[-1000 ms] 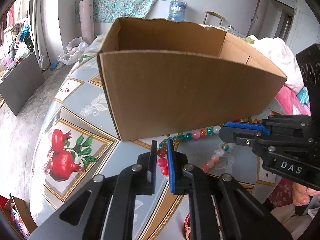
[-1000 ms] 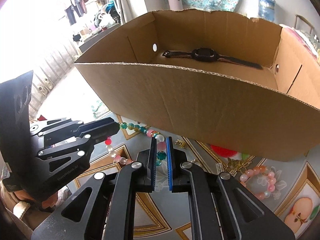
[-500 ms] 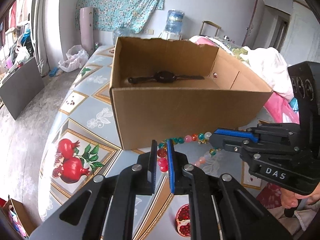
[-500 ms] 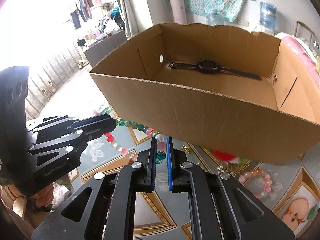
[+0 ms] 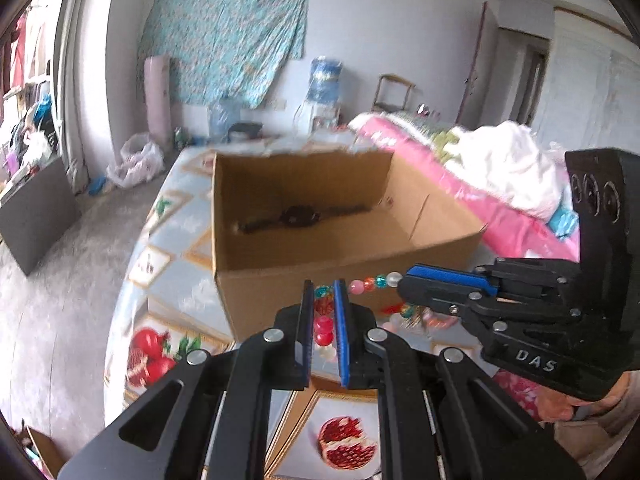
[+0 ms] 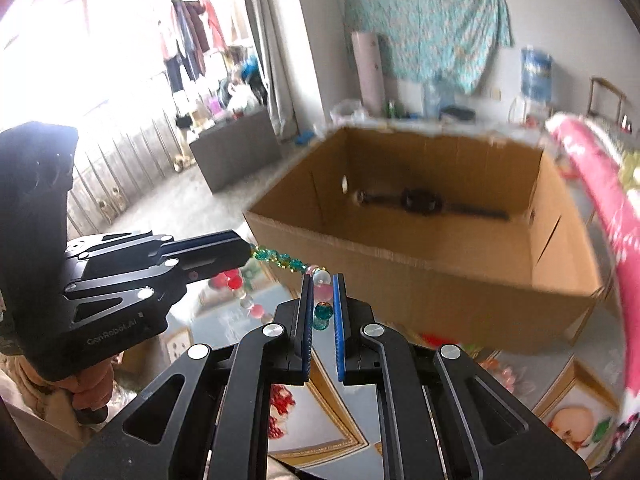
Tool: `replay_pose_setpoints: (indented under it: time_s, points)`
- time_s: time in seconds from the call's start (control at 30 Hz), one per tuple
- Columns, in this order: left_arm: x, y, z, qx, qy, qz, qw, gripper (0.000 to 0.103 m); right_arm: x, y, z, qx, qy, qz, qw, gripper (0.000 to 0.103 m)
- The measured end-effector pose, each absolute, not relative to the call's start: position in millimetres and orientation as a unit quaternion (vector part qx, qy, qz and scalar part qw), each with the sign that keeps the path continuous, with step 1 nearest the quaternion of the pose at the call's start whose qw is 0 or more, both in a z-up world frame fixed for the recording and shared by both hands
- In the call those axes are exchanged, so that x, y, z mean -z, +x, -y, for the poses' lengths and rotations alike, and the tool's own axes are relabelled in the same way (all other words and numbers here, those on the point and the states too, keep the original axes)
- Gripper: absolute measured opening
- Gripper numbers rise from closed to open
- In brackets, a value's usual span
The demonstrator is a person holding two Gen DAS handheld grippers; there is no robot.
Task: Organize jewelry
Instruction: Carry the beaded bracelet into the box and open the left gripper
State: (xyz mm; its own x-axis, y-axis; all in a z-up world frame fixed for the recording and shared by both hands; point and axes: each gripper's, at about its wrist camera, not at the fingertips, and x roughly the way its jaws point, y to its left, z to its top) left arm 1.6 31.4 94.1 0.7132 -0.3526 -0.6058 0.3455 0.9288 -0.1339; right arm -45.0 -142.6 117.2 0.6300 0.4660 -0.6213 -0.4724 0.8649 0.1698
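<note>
I hold a two-finger gripper in each hand, and both are nearly closed on the same bead necklace (image 5: 370, 282). In my left gripper (image 5: 325, 304) the blue-padded jaws pinch a short run of red and pink beads, with a few more hanging down between them. In my right gripper (image 6: 322, 298) the jaws clamp pale pink and teal beads. The strand stretches from one gripper to the other: a row of green, pink and clear beads in the left wrist view, small teal ones in the right wrist view. A loose loop of beads hangs below it, above the bench (image 5: 176, 280).

Just beyond the strand stands an open cardboard box (image 6: 440, 264). A dark wristwatch (image 6: 420, 200) lies flat on its floor, strap stretched out, near the far wall. The bench wears a glossy cloth printed with pomegranates and other fruit. A pale pink bead bracelet (image 6: 508, 376), blurred, lies on the bench near the box's front right corner. To the right is a bed with a pink cover (image 5: 460, 184). Both views are blurred.
</note>
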Motion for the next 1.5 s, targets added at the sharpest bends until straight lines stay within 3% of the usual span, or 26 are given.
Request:
replay_pose_setpoints:
  time_s: [0.27,0.43,0.67,1.1,1.3,1.5]
  points:
    - [-164,17,-20,0.192,0.017,-0.252,0.948,0.009,-160,-26,150,-0.276,0.011,-0.262,0.925,0.007]
    - [-174,41,-6,0.192,0.031,-0.245,0.950,0.009,-164,6,153,-0.274,0.012,-0.252,0.928,0.007]
    - [-148,96,1,0.174,0.028,-0.287,0.941,0.009,-143,52,156,-0.266,0.014,-0.288,0.920,0.007]
    - [-68,154,-10,0.147,0.018,-0.406,0.902,0.009,-70,105,146,-0.274,0.022,-0.440,0.855,0.008]
    - [-51,163,-11,0.136,0.037,-0.423,0.895,0.010,-64,109,151,-0.262,0.039,-0.454,0.851,0.012]
    - [-53,160,-13,0.133,0.034,-0.416,0.899,0.017,-72,105,168,-0.248,0.058,-0.437,0.863,0.015]
